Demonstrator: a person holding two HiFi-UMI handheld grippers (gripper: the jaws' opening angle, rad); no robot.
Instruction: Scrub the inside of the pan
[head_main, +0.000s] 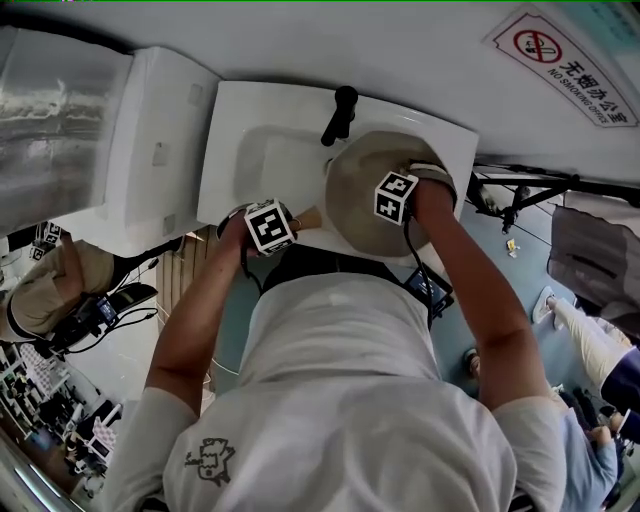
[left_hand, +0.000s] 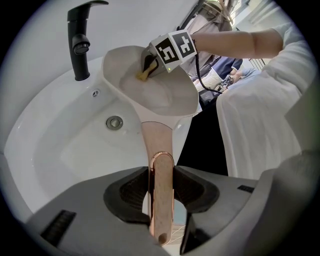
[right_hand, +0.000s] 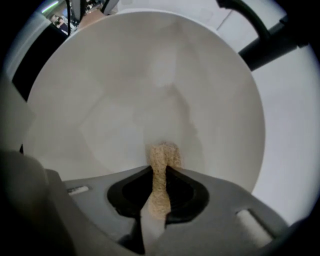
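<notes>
We hold the pan (head_main: 355, 185) tilted over the sink's (left_hand: 55, 135) right edge, just beside the black tap (left_hand: 80, 42). Our left claw (left_hand: 161, 195) is clamped on the handle (left_hand: 158, 140), with a pad pressing each flat side. Our right claw (right_hand: 159, 186) pinches a scrub pad (right_hand: 163, 156), whose free end pokes out against the pan's inner surface, as far as we can tell.

To scrub well, we judge the left grip must stay firm so the pan cannot twist under pressure. Only a narrow tip of the pad protrudes, so we want many overlapping passes across the floor and up the curved wall. The claw's hard tips should stay off the coating.

The pan is round, pale cream and smooth, with a shallow sloping wall. The handle is a flat strip with a coppery sheen and a rounded end. The pad looks tan, coarse and fibrous. The sink is glossy white.
</notes>
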